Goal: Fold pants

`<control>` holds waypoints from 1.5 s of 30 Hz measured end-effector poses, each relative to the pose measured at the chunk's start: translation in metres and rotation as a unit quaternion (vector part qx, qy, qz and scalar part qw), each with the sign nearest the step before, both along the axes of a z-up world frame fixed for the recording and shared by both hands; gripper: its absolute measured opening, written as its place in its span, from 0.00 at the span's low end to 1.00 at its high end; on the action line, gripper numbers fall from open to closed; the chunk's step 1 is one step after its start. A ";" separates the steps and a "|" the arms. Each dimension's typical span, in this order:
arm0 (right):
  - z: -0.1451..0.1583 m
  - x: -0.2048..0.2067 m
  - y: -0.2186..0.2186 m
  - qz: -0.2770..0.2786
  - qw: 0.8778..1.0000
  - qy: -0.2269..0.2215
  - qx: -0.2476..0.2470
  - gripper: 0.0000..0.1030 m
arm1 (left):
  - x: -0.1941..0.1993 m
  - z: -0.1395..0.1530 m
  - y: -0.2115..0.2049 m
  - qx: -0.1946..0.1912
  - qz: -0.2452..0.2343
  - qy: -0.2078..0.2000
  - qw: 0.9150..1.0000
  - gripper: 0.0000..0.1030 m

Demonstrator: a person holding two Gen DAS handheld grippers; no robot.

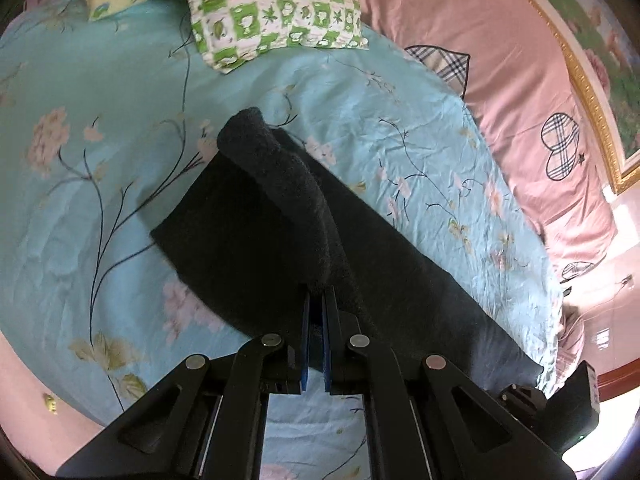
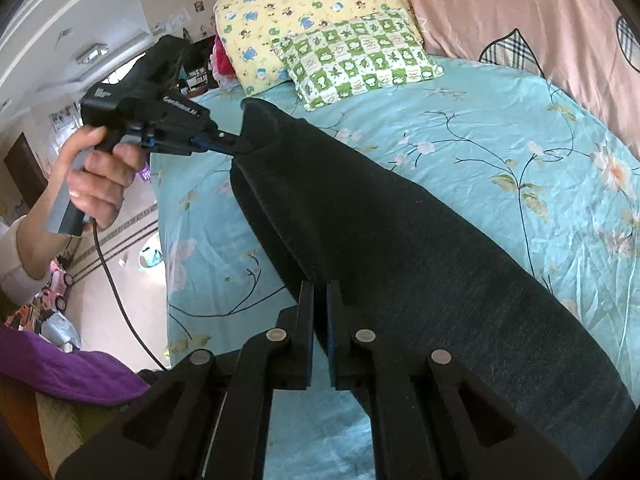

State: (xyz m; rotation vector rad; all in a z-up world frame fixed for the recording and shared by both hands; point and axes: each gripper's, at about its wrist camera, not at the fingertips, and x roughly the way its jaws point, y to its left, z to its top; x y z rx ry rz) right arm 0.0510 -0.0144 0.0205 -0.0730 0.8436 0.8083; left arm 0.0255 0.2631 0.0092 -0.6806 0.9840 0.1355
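Dark grey pants [image 1: 248,216] lie on a turquoise flowered bed sheet [image 1: 100,128], partly lifted. My left gripper [image 1: 318,294] is shut on a raised edge of the pants. My right gripper [image 2: 320,288] is shut on another edge of the pants [image 2: 400,240], which stretch away toward the pillows. In the right wrist view the left gripper [image 2: 236,142] shows, held by a hand, pinching the far corner of the pants above the sheet [image 2: 500,140].
A green checked pillow [image 1: 276,4] and a yellow patterned pillow [image 2: 296,12] lie at the head of the bed. A pink quilt [image 1: 500,72] lies along the right side. The bed's left edge [image 2: 164,240] drops to the floor. A cable [image 2: 116,280] hangs from the left gripper.
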 end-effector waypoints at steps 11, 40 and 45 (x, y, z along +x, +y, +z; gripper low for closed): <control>-0.007 0.000 0.013 0.007 0.998 0.004 -0.057 0.06 | -0.021 -0.030 0.011 -0.040 0.002 -0.034 0.999 0.03; 0.030 0.019 -0.004 -0.061 0.997 0.025 0.030 0.37 | -0.054 -0.032 0.061 -0.087 0.062 -0.024 0.994 0.45; 0.029 0.040 -0.010 -0.099 0.994 0.031 0.039 0.37 | -0.047 -0.027 0.061 -0.084 0.070 -0.026 0.994 0.53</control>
